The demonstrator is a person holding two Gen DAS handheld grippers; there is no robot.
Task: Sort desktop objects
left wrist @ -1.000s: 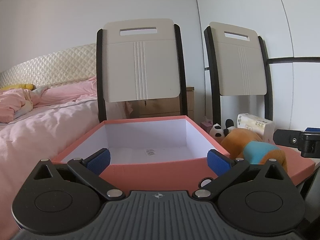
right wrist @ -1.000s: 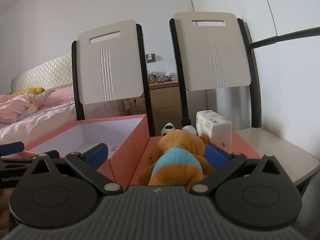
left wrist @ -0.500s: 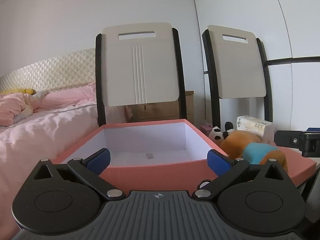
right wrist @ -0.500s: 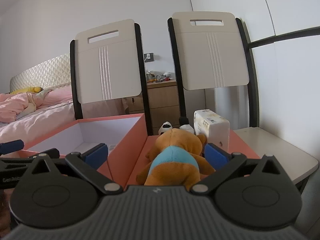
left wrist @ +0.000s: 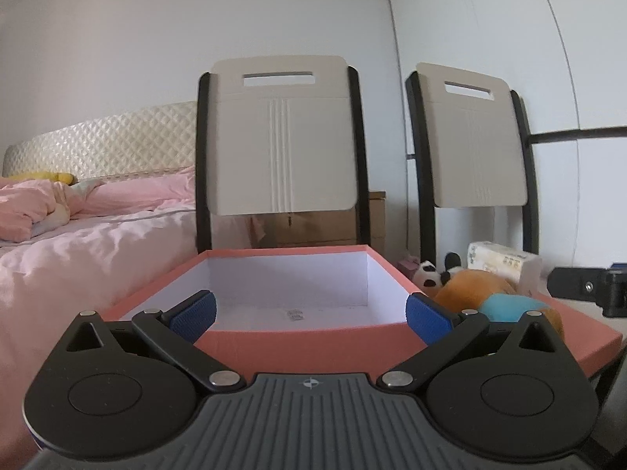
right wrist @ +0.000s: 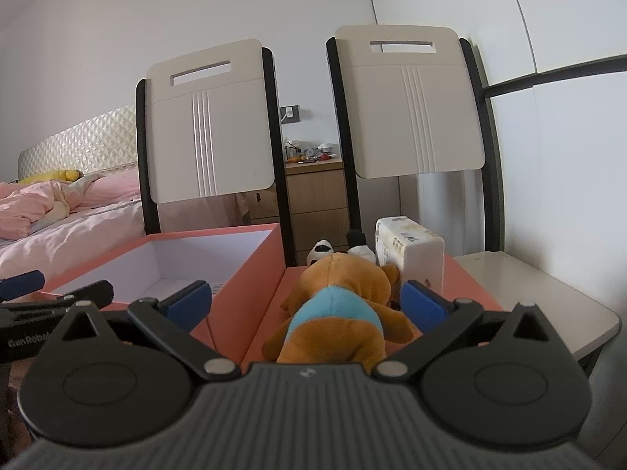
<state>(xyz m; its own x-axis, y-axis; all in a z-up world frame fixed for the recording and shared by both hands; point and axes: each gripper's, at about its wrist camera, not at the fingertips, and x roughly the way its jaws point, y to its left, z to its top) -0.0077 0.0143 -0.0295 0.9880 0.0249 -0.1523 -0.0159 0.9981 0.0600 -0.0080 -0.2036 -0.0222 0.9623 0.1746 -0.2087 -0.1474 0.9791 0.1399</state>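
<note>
A salmon-pink box (left wrist: 313,342) with a white, empty inside stands right in front of my left gripper (left wrist: 309,315), which is open and empty. The box also shows at the left of the right wrist view (right wrist: 250,274). To its right lies a flat pink lid (right wrist: 466,286) holding a brown plush bear in a blue shirt (right wrist: 345,313), a small panda toy (right wrist: 323,250) and a white tissue pack (right wrist: 411,250). My right gripper (right wrist: 305,301) is open, with the bear just ahead between its fingers. The bear (left wrist: 490,297) also shows at the right of the left wrist view.
Two folding chairs with cream backs (left wrist: 282,137) (right wrist: 411,98) stand behind the box and lid. A bed with pink covers (left wrist: 78,243) lies at the left. A wooden nightstand (right wrist: 313,196) stands at the back wall. A white wall is at the right.
Both views have tilted up a little, so the box and toys sit lower in frame. The right gripper has drawn slightly back from the bear. Both stay open.
</note>
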